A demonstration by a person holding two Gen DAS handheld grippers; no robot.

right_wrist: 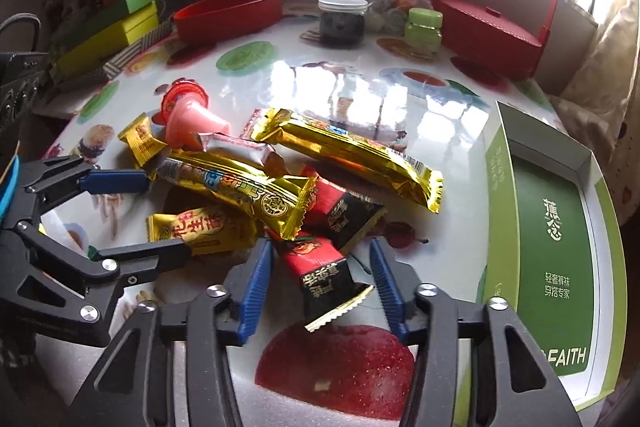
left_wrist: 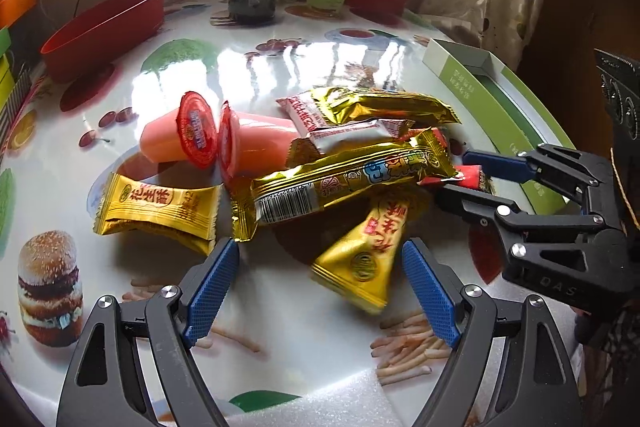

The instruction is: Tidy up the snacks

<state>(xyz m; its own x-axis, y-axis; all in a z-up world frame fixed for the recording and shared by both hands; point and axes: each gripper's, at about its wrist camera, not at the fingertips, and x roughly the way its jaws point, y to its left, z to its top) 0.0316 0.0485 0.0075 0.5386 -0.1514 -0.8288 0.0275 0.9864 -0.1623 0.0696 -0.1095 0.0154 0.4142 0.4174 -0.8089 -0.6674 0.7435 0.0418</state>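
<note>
My right claw [right_wrist: 320, 283] stands spread wide, gripping nothing, with a red-and-black packet [right_wrist: 320, 275] lying loose between its blue pads [right_wrist: 256, 287] and touching neither, as far as I can tell. My left claw [left_wrist: 320, 291] is likewise agape and empty, and a small gold packet [left_wrist: 360, 255] sits just ahead of its pads, blurred (perhaps it is sliding). The snack pile [left_wrist: 340, 163] rests in the middle of the glossy worktop [left_wrist: 280, 67]. I judge these foil wrappers light, crinkly and slippery, with soft contents that could crush, so I would pinch the red-and-black packet across its narrow middle instead of its crimped end. A long gold bar [right_wrist: 240, 187] lies across the pile at 11 o'clock from my right claw, over a second red-and-black packet [right_wrist: 348, 219], and may drag along if I lift carelessly. Another gold bar [right_wrist: 352, 159] sits at 12 o'clock, and the pink jelly cups [left_wrist: 184, 139] lie on their sides at 10 o'clock from my left claw; they look stiffer but apt to roll. The open green box [right_wrist: 552, 227] waits at 3 o'clock from my right claw, a likely home. Farther off stand a red bowl [right_wrist: 228, 15], a dark jar [right_wrist: 342, 23], a green jar [right_wrist: 424, 31] and a red basket [right_wrist: 492, 31].
</note>
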